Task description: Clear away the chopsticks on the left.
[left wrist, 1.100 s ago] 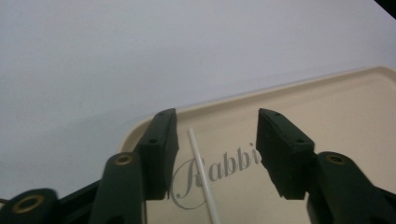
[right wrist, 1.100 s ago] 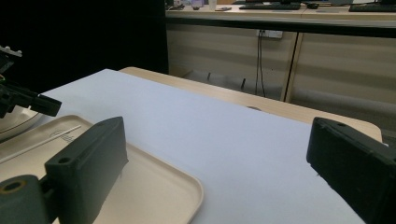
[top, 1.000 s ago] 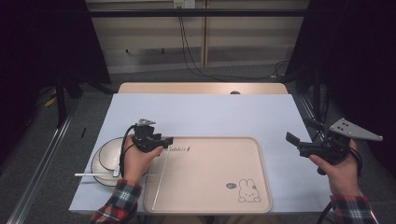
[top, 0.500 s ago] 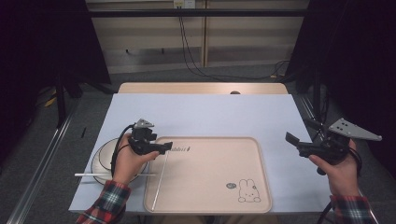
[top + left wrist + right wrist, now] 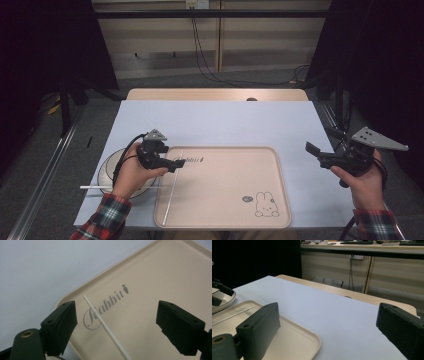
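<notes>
A thin white stick [image 5: 172, 190] lies lengthwise on the left part of the beige rabbit tray [image 5: 225, 185]. My left gripper [image 5: 179, 162] hovers over the stick's far end, at the tray's far left corner. In the left gripper view the stick [image 5: 105, 323] crosses the "Rabbit" print on the tray [image 5: 162, 272] between the jaws of the left gripper [image 5: 116, 312]. Those jaws have just been opening, and neither pad touches the stick. My right gripper [image 5: 318, 140] is held open off the tray's right side with nothing in it, as the right gripper view confirms [image 5: 328, 315].
A white plate [image 5: 107, 167] sits left of the tray, under my left hand. A second white stick [image 5: 97, 187] lies across its near rim. The pale table cover [image 5: 225, 122] stretches beyond the tray. Dark floor and cabinets surround the table.
The left gripper's jaws have spread and left the white stick lying on the tray. The left hand drew back slightly leftward. The right hand has kept still.
</notes>
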Motion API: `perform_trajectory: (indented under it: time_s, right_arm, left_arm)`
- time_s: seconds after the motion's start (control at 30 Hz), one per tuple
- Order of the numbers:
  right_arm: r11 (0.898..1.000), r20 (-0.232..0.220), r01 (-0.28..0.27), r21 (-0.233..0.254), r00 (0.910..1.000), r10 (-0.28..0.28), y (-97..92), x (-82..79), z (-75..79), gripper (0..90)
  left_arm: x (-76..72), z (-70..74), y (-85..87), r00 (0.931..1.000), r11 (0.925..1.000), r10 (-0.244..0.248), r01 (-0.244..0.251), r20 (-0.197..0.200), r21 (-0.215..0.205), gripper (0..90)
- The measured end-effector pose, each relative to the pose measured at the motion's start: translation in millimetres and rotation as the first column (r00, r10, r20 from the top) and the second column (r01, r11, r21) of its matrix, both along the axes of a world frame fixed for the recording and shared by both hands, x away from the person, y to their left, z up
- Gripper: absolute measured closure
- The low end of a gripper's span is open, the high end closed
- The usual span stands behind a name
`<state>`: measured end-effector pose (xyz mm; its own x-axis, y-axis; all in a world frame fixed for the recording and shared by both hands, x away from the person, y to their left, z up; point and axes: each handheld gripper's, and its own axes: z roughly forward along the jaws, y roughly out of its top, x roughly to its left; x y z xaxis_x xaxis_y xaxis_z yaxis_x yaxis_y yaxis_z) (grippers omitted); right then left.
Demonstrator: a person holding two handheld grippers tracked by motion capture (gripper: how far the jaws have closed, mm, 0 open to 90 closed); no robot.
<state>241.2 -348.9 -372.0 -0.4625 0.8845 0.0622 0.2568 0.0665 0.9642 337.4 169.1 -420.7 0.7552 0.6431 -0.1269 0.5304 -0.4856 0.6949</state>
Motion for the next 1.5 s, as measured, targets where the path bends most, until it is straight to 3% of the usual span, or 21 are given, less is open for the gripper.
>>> perform_trajectory:
  time_s: [0.23,0.43,0.57,0.73,0.77,0.87,1.03,1.13,1.17,1.2,1.3,1.37,1.5]
  right_arm:
    - [1.000,0.001,-0.005,-0.005,1.0000,0.005,0.6,0.3,-0.1,4.3]
    - [1.000,0.003,-0.007,-0.006,1.0000,0.007,1.0,0.5,-0.1,4.3]
    - [1.000,0.003,-0.005,-0.008,1.0000,0.005,0.8,0.4,-0.1,4.3]
    - [1.000,0.002,-0.004,0.001,1.0000,0.004,0.8,0.3,0.1,4.3]
    - [1.000,0.002,-0.004,0.001,1.0000,0.004,0.9,0.3,0.1,4.4]
    - [1.000,0.001,-0.002,0.003,1.0000,0.002,1.2,0.3,0.1,4.4]
    - [1.000,0.002,-0.002,-0.006,1.0000,0.002,-0.1,0.0,0.2,4.4]
    - [1.000,0.004,-0.006,-0.004,1.0000,0.006,-0.3,-0.1,0.6,4.4]
    - [1.000,0.005,-0.005,-0.003,1.0000,0.005,-0.2,0.0,0.7,4.4]
    - [1.000,0.005,-0.001,-0.003,1.0000,0.001,0.1,0.0,0.5,4.4]
    - [1.000,0.005,0.000,-0.001,1.0000,0.001,0.7,0.2,0.3,4.4]
    - [1.000,0.005,-0.003,0.001,1.0000,0.003,0.9,0.4,0.3,4.4]
    - [1.000,0.006,-0.001,-0.004,1.0000,0.001,-0.1,0.1,0.5,4.4]
  left_arm:
    - [-2.2,0.5,0.1,0.9974,0.9976,-0.069,0.069,-0.017,0.003,14.3]
    - [-2.2,-0.6,1.0,0.9916,0.9922,-0.115,0.117,-0.059,0.042,12.3]
    - [-3.4,-1.3,0.1,0.9873,0.9860,-0.145,0.149,-0.065,0.073,10.5]
    - [-5.2,0.3,-1.3,0.9830,0.9831,-0.169,0.173,-0.073,0.060,7.6]
    - [-5.1,0.4,-0.5,0.9792,0.9794,-0.188,0.193,-0.076,0.061,7.3]
    - [-5.4,0.5,0.4,0.9784,0.9790,-0.188,0.194,-0.086,0.064,6.1]
    - [-7.4,4.3,1.1,0.9686,0.9664,-0.228,0.237,-0.099,0.099,6.4]
    - [-9.8,7.4,0.3,0.9548,0.9448,-0.280,0.293,-0.099,0.147,9.2]
    - [-9.9,8.5,0.1,0.9477,0.9341,-0.304,0.317,-0.098,0.165,9.6]
    - [-12.2,8.2,-1.6,0.9511,0.9403,-0.293,0.305,-0.099,0.151,9.9]
    - [-13.5,11.0,-3.1,0.9443,0.9298,-0.316,0.327,-0.092,0.168,10.5]
    - [-14.1,11.5,-3.6,0.9455,0.9315,-0.312,0.324,-0.092,0.166,11.8]
    - [-15.2,14.7,-6.0,0.9357,0.9109,-0.341,0.353,-0.091,0.214,12.4]
